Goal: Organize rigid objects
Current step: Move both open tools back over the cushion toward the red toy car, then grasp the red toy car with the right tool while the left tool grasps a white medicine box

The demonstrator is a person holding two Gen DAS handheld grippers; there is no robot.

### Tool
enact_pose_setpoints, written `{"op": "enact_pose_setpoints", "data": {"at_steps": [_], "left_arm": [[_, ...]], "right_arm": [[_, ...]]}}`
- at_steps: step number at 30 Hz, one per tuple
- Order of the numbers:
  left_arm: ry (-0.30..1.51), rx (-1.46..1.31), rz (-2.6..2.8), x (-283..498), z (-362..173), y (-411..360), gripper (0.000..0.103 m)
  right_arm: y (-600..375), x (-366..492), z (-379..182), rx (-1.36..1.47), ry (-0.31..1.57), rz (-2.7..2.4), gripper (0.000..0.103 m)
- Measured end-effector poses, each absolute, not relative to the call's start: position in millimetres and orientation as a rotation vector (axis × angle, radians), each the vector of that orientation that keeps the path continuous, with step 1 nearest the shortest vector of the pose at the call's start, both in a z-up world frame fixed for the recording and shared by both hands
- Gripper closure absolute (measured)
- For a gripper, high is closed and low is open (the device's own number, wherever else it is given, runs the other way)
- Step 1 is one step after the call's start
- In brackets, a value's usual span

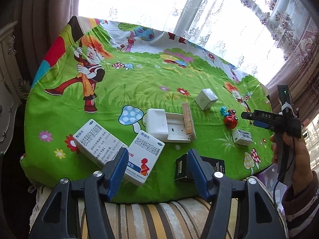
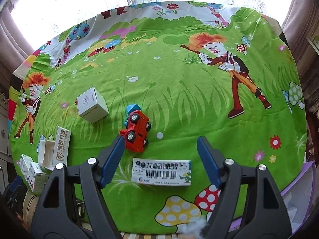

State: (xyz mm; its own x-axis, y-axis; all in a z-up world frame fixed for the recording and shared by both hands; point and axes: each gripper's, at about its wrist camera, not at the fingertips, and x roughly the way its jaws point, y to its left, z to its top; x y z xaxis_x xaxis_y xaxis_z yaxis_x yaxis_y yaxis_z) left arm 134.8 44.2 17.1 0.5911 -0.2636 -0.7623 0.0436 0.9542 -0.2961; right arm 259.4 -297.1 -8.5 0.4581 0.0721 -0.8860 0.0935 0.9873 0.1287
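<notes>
Two hand-held grippers are hovering over a green cartoon tablecloth (image 2: 179,91). Left gripper (image 1: 157,167) is standing with jaws parted and gripping nothing; two white medicine boxes (image 1: 99,141) are lying just beyond its left finger, and a black box (image 1: 181,168) is sitting partly behind its right finger. Right gripper (image 2: 159,159) is likewise gaping wide and empty, above a barcoded box (image 2: 161,172) lying between its fingers on the cloth. A red toy car (image 2: 137,133) is resting on its side just beyond, near a white cube box (image 2: 91,104). An open white case (image 1: 165,127) is lying mid-cloth.
</notes>
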Motion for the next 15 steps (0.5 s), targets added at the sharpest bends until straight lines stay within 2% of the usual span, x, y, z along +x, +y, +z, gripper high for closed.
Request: {"op": "enact_pose_setpoints", "data": {"at_steps": [15], "left_arm": [[0.915, -0.263, -0.178, 140, 15, 47, 0.04]], "right_arm": [[-312, 273, -37, 0.228, 1.115, 0.009, 0.026]]}}
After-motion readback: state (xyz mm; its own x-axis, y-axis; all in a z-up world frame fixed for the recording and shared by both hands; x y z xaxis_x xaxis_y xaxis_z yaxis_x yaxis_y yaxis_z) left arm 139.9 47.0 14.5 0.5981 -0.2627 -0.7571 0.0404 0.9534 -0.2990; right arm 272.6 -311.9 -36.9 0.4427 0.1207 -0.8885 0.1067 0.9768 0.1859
